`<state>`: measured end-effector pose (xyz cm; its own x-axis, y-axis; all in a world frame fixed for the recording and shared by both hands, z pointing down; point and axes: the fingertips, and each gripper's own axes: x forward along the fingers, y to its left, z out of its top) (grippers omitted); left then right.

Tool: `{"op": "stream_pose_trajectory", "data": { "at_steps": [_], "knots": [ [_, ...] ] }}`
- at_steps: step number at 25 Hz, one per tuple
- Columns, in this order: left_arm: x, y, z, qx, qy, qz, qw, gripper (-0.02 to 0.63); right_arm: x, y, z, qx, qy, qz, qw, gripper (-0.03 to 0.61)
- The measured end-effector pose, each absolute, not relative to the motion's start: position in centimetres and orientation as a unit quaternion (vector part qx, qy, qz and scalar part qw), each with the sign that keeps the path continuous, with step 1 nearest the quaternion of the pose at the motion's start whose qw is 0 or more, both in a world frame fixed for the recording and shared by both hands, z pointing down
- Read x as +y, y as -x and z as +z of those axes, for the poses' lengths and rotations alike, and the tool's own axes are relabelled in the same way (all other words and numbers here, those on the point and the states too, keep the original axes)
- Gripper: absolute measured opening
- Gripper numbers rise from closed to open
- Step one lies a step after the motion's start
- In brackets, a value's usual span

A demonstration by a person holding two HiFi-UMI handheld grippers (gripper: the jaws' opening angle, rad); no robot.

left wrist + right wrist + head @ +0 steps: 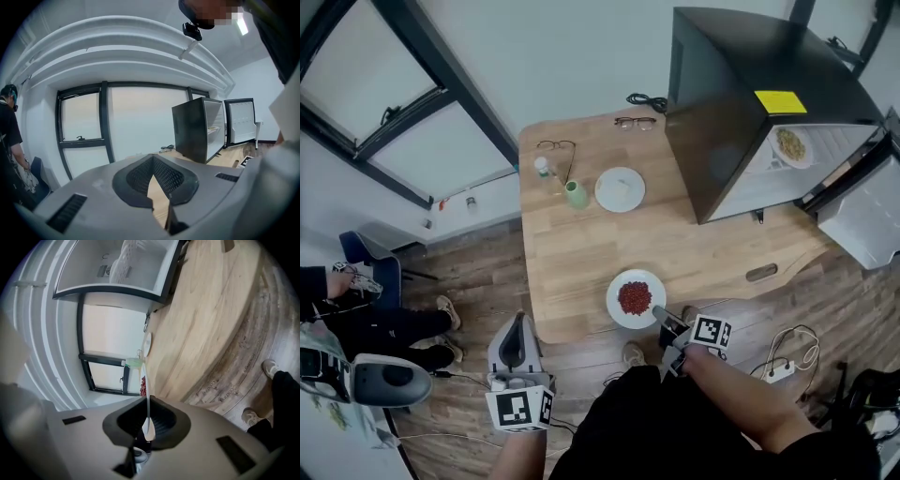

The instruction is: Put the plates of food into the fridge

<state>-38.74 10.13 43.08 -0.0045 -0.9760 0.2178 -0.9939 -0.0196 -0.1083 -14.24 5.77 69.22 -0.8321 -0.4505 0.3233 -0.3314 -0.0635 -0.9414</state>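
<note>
A white plate of red food sits near the front edge of the wooden table. My right gripper is shut on its near-right rim; in the right gripper view the plate's thin edge runs between the pads. A second white plate with pale food lies farther back. The black fridge stands at the table's right with its door open, and a plate of food is on a shelf inside. My left gripper hangs off the table's front left, its tips together and holding nothing.
A green cup, a small bottle and two pairs of glasses lie at the back of the table. A person sits at the left. Cables and a power strip lie on the floor.
</note>
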Motion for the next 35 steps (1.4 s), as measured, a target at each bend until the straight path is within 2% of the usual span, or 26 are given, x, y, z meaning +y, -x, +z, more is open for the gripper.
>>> {"op": "stream_pose_trajectory", "data": {
  "at_steps": [11, 35],
  "knots": [
    [4.9, 32.8, 41.6, -0.672, -0.733, 0.105, 0.024, 0.003, 1.5, 7.3, 66.1, 0.686, 0.307, -0.655, 0.082, 0.031],
    [-5.7, 19.3, 40.2, -0.635, -0.767, 0.091, 0.006, 0.003, -6.7, -7.6, 62.8, 0.700, 0.320, -0.627, 0.119, 0.032]
  ]
}}
